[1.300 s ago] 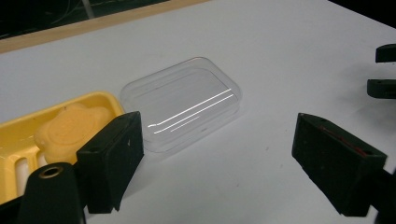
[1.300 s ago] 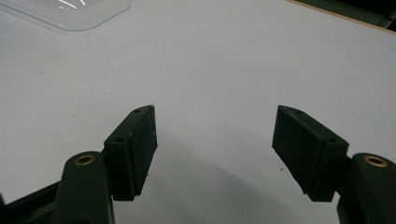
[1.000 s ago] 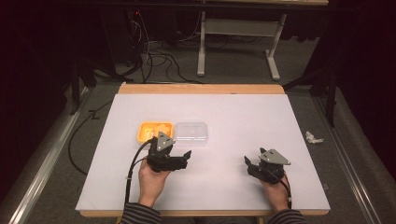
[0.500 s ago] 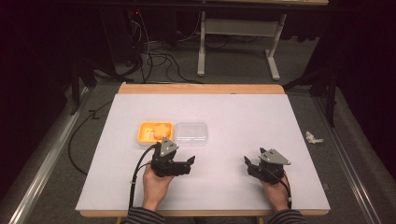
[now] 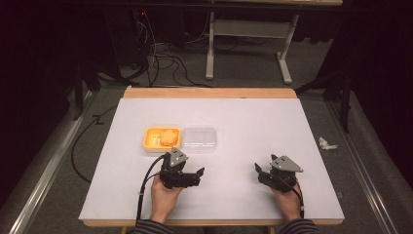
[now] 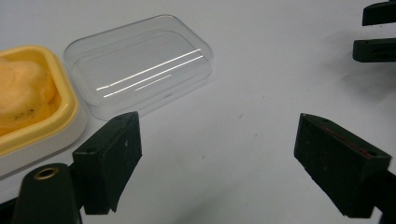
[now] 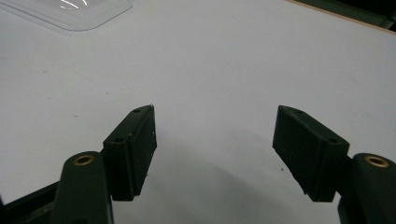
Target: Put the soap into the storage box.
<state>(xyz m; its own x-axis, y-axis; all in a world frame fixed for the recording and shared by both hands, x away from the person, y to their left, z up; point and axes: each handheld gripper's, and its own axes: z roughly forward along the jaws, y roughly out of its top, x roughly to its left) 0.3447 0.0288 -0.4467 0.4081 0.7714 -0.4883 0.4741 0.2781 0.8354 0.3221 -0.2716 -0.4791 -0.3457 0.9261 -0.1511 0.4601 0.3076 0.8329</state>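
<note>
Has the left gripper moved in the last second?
Yes. The left gripper has pulled back toward the person, away from the yellow container, which stayed put.

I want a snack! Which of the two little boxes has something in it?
The yellow box, left of the clear box, holds an orange lump of food. The clear one beside it looks empty.

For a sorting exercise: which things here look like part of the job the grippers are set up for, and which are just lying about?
Likely part of the job:
yellow container holding orange food
clear lid lying beside it on the white tabletop
left gripper, open
right gripper, open

Just lying about:
crumpled white scrap on the floor
cables on the floor beyond the table
</note>
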